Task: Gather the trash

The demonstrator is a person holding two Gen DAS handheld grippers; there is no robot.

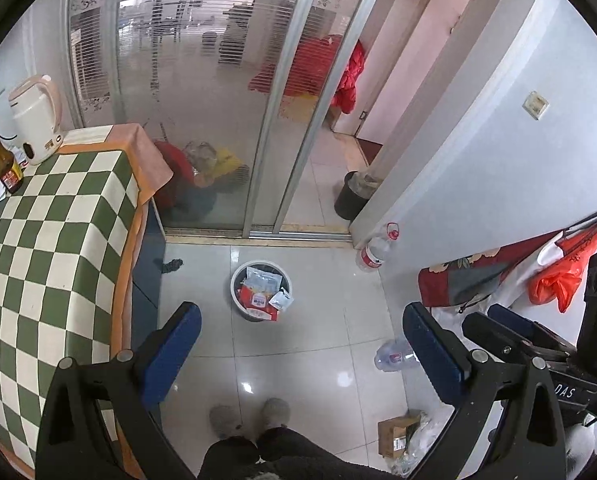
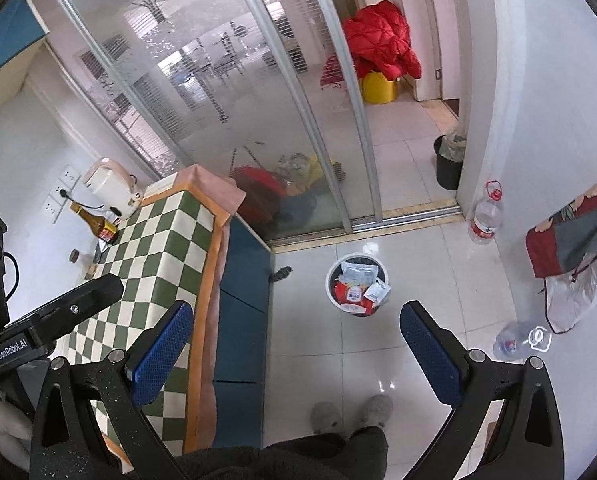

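Your left gripper point(image 1: 298, 344) and right gripper point(image 2: 298, 344) gape empty; wrappers fill the bin point(image 1: 261, 290), a crushed bottle point(image 1: 394, 356) remains on the floor point(image 1: 298, 360).

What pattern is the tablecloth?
Green and white checks with an orange border on the tablecloth; the left wrist view shows it best.

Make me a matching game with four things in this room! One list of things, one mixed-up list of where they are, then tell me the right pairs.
Things:
1. trash bin
2. electric kettle
3. crushed clear bottle
4. brown glass bottle

Places:
A. lying on its side on the floor tiles near the right wall
B. standing on the checkered tablecloth, in front of the kettle
C. on the floor in the middle, full of wrappers
D. at the far corner of the table, by the wall sockets

Pairs: 1-C, 2-D, 3-A, 4-B
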